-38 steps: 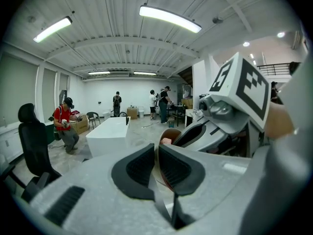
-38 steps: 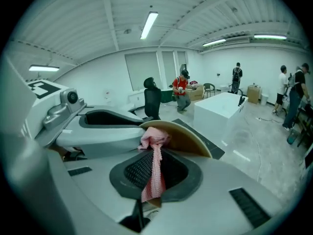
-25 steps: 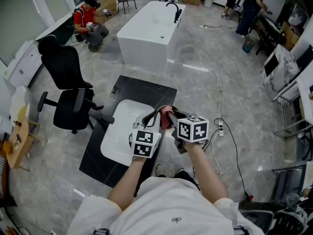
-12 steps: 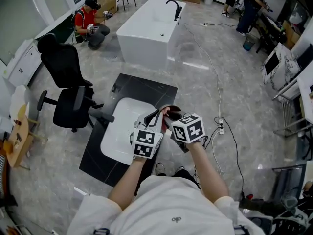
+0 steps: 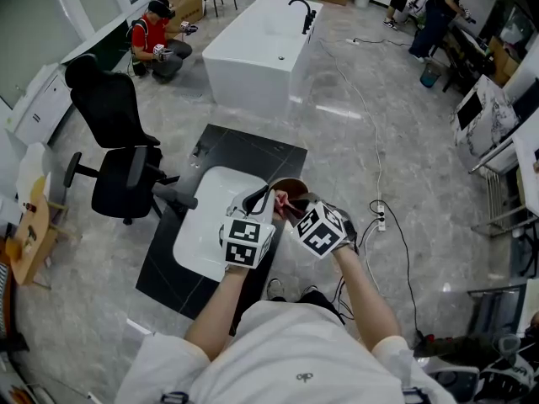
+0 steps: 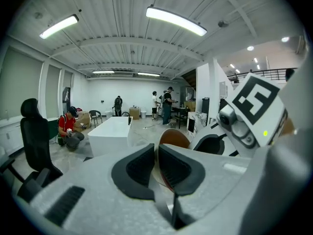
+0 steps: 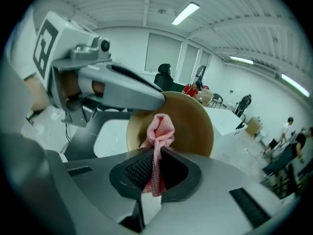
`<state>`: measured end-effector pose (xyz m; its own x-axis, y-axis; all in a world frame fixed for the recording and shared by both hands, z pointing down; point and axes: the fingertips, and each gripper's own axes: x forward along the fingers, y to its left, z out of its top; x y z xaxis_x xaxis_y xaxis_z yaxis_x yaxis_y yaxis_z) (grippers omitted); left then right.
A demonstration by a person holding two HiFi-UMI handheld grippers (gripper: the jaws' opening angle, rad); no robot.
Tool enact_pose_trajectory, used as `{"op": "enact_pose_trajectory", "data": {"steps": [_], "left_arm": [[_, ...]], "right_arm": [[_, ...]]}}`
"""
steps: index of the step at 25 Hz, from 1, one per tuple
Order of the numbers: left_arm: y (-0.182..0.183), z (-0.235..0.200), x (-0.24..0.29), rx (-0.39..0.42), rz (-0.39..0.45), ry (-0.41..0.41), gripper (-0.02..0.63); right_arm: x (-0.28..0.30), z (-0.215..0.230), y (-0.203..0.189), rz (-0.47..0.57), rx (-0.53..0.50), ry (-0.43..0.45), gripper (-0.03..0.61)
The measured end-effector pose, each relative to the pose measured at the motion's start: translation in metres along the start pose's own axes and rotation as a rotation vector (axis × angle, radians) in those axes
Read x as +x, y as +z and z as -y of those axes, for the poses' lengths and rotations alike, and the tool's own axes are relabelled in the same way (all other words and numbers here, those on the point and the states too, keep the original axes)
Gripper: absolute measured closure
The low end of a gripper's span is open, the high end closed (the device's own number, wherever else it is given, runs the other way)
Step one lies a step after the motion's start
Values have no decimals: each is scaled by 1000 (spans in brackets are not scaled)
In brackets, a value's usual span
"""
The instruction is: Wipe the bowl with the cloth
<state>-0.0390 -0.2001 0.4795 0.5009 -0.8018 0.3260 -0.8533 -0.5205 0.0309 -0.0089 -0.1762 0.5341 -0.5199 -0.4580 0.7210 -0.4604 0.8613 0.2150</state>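
Observation:
A brown bowl [image 5: 290, 187] is held up over the counter, with my left gripper [image 5: 268, 199] shut on its rim. In the left gripper view the rim [image 6: 171, 137] runs between the two dark pads of the left gripper [image 6: 156, 161]. My right gripper [image 5: 291, 210] is shut on a pink cloth [image 7: 159, 129], whose bunched end lies against the bowl's tan inside [image 7: 193, 124]. The right gripper view shows the cloth pinched between the right gripper's [image 7: 155, 169] pads, and the left gripper [image 7: 157, 99] reaches in from the left onto the bowl's edge.
A white sink basin [image 5: 206, 225] sits in a black counter [image 5: 253, 158] below the grippers. A black office chair [image 5: 118, 146] stands to the left and a white bathtub [image 5: 257, 53] beyond. Cables and a power strip [image 5: 379, 220] lie on the floor at right. People stand or crouch far off.
The right gripper has rolled over and shifted slightly left, moving the cloth inside the bowl. The bowl's rim now shows more from above. The left gripper has barely moved.

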Motion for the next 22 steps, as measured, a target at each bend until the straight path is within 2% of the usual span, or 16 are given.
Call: {"op": "enact_pose_trajectory", "data": {"steps": [3, 6, 10, 13, 22], "left_arm": [[0, 3, 1, 0, -7, -3, 588], [1, 5, 2, -2, -7, -1, 588], [4, 3, 1, -8, -2, -4, 588], [5, 5, 1, -1, 0, -6, 588], [5, 6, 0, -18, 18, -17, 588]], "right_arm": [[-3, 13, -6, -74, -188, -129, 552], [-6, 19, -7, -104, -359, -227, 552], [-5, 18, -4, -108, -488, -275, 552], [-3, 12, -4, -89, -471, -251, 552], [0, -9, 10, 41, -304, -142, 552]]}}
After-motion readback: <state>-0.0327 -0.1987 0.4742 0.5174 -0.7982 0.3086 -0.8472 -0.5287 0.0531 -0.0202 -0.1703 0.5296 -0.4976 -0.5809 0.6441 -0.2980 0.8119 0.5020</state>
